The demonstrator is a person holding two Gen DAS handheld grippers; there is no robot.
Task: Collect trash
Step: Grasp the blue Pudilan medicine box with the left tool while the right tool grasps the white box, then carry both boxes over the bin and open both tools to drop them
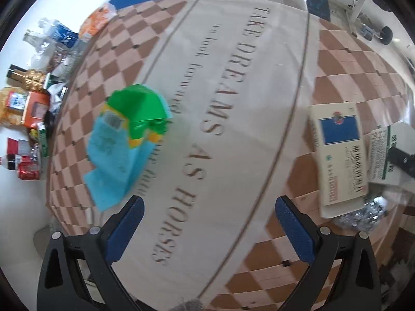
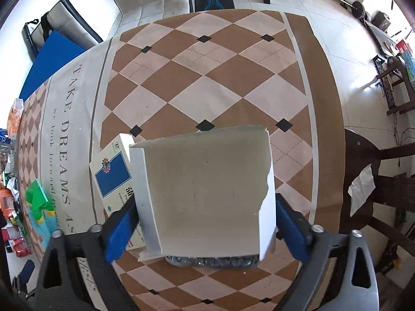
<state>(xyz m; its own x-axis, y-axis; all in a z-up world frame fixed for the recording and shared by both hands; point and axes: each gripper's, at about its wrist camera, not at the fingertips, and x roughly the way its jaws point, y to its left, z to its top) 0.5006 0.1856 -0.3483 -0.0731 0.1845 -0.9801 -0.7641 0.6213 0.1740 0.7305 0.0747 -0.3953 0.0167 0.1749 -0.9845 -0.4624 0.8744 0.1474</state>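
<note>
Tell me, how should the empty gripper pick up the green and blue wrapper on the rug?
Probably from above, pinching the raised, crumpled green hump of the wrapper. The blue part lies flat on the rug, giving the open left gripper little to catch.

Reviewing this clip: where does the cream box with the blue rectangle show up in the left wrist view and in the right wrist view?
Left wrist: the cream box lies flat on the rug at right of frame, beyond the right fingertip.
Right wrist: the same box sits left of centre, partly hidden behind the white carton between the jaws.
Shared landmark: the TAKE DREAMS lettering on the rug.
</note>
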